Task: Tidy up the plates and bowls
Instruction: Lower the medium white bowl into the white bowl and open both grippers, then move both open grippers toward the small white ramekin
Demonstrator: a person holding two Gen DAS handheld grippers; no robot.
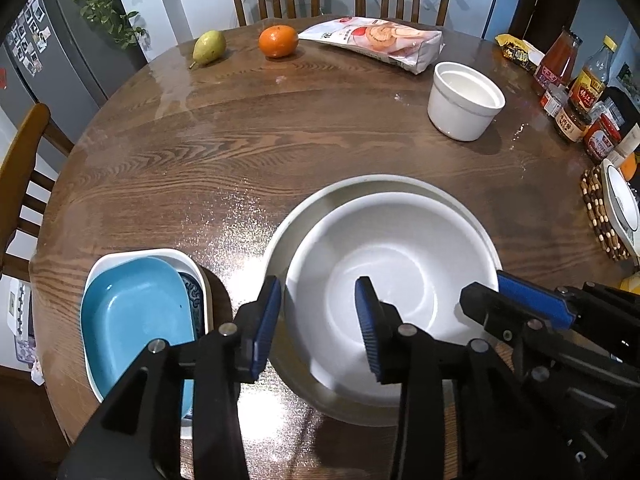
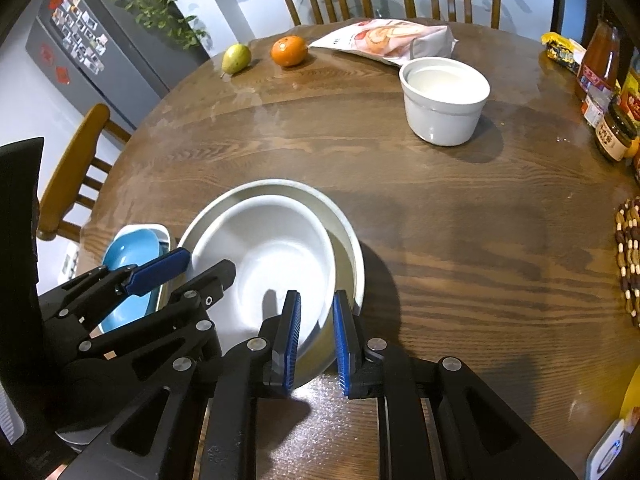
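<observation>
Left wrist view
Bowls: three; a white bowl (image 1: 384, 292) nested inside a wider pale bowl (image 1: 372, 184), and a deep white bowl (image 1: 464, 106) standing apart, beyond them.
Dishes: a blue dish (image 1: 132, 312) lies in a white rectangular dish (image 1: 104, 260), just left of the nested bowls; a patterned piece shows between them.
Left gripper (image 1: 318, 322): jaws standing apart, astride the near-left rims of the nested bowls, pads not pressing.
Around: a pear (image 1: 209, 46), an orange (image 1: 278, 41) and a snack bag (image 1: 380, 42) far beyond the nested bowls; jars and bottles (image 1: 576, 92) to their right.

Right wrist view
Right gripper (image 2: 316, 342): jaws narrow, one pad inside the white bowl (image 2: 268, 256), the other outside the pale bowl (image 2: 344, 240); whether they press I cannot tell.
Left gripper (image 2: 192, 270): at the nested bowls' left edge.
Table (image 2: 460, 220): bare wood right of the nested bowls; the deep bowl (image 2: 444, 100) beyond.
</observation>
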